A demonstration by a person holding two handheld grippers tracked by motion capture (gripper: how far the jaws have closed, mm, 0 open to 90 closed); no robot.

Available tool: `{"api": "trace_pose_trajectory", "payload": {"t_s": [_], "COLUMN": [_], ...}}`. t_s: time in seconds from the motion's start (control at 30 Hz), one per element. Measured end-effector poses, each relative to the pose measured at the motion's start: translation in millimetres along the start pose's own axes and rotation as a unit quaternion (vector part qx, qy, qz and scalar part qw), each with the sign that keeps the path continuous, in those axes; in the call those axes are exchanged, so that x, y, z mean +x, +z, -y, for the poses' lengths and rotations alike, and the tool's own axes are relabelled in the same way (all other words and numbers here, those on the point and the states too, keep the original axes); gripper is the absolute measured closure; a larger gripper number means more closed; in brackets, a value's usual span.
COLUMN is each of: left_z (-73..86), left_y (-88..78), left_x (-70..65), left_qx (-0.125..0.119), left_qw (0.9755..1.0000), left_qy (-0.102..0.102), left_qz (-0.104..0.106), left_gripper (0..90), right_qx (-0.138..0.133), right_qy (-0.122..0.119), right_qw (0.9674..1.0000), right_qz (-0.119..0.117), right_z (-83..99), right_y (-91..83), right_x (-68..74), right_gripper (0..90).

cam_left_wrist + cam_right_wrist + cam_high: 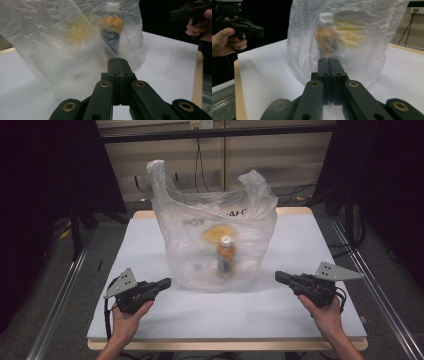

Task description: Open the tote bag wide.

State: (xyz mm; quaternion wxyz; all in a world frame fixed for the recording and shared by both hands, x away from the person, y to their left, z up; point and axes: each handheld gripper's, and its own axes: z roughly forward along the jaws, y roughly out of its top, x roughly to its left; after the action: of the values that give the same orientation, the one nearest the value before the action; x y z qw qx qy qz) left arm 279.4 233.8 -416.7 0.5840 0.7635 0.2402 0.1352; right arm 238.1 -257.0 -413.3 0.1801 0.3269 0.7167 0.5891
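Observation:
A clear plastic bag (212, 227) stands upright in the middle of the white table (150, 315), its two handles raised. Inside it stands a bottle (226, 256) with a white cap and an orange label, and behind the bottle lies something yellow (218, 233). My left gripper (166, 283) rests left of the bag, shut and empty, pointing at it. My right gripper (278, 276) sits right of the bag, also shut and empty. In the left gripper view the bottle (110, 32) shows through the bag (55, 50). The right gripper view has the bag (342, 37) just past my closed jaws.
The table has a wooden edge (225, 345) along the front. Metal rails (55, 305) run along both sides on the floor. Cables (200, 165) hang behind the table. Dark curtains stand at both far corners.

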Motion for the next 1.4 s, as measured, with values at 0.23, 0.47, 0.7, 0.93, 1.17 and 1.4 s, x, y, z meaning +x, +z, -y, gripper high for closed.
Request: {"api": "trace_pose_trajectory", "payload": {"t_s": [0.23,0.47,0.7,0.93,1.17,1.4], "left_z": [-9.7,-25.0,-33.5,-46.6,-73.0,-96.9], "left_y": [11.1,26.9,40.1,46.9,54.6,62.6], "left_x": [1.6,13.0,17.3,26.9,39.8,45.6], "left_qx": [-0.007,-0.010,-0.009,-0.017,-0.040,-0.052], "left_qw": [0.9999,0.9996,0.9996,0.9993,0.9984,0.9980], "left_qy": [-0.005,-0.015,-0.010,-0.010,-0.014,-0.006], "left_qz": [0.008,0.022,0.027,0.033,0.037,0.036], "left_gripper": [90.0,90.0,90.0,90.0,90.0,90.0], "right_qx": [0.009,0.007,0.003,-0.007,-0.025,-0.035], "right_qy": [0.008,0.011,0.004,0.003,-0.008,-0.018], "right_qw": [0.9994,0.9989,0.9984,0.9987,0.9987,0.9984], "right_qz": [-0.031,-0.044,-0.056,-0.050,-0.043,-0.040], "right_z": [-13.2,-33.1,-50.6,-69.6,-103.1,-130.1], "right_y": [16.7,31.5,42.8,53.1,59.2,65.8], "right_x": [-0.3,0.4,-0.9,-8.2,-12.5,-15.7], "right_gripper": [90.0,90.0,90.0,90.0,90.0,90.0]}}
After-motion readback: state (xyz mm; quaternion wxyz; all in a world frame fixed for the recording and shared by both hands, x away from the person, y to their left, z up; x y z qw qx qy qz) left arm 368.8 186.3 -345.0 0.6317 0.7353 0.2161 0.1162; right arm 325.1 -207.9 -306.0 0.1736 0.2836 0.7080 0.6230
